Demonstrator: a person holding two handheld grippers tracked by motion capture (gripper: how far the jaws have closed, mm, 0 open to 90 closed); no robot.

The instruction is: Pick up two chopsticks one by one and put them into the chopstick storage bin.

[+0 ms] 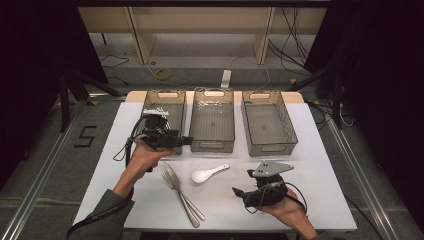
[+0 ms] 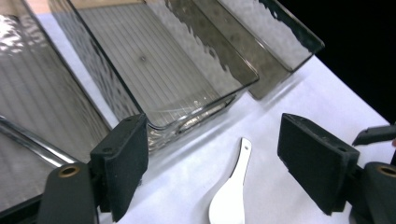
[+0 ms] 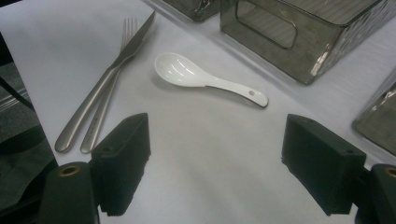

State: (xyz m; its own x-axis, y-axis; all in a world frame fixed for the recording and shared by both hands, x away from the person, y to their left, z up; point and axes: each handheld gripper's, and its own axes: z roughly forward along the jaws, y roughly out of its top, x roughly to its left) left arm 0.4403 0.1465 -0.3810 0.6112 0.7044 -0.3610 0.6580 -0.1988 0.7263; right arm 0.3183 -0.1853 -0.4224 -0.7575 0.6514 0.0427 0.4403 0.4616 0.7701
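1. Sorting of cutlery into the three smoked plastic bins looks to be the work, and I judge it is near the beginning or in the middle, not the end.
2. At the left, the left bin (image 1: pixel 164 111) is already holding something shiny at its far end; I cannot tell what it is. A metal bar is also lying in this bin in the left gripper view.
3. The left gripper (image 1: pixel 187 140) is hanging at this bin's near end, jaws wide apart and holding nothing.
4. Next, the knife (image 1: pixel 181 192) and the fork (image 1: pixel 176 186) are lying together, touching, on the white table (image 1: pixel 320 165), not yet sorted.
5. The white spoon (image 1: pixel 206 174) is lying just right of them, in front of the middle bin (image 1: pixel 213 121), which is looking empty.
6. The right bin (image 1: pixel 267 122) is looking empty too.
7. At the right, the right gripper (image 1: pixel 239 192) is waiting over the table, jaws spread and carrying nothing, pointing toward the spoon.
8. So three pieces are remaining.
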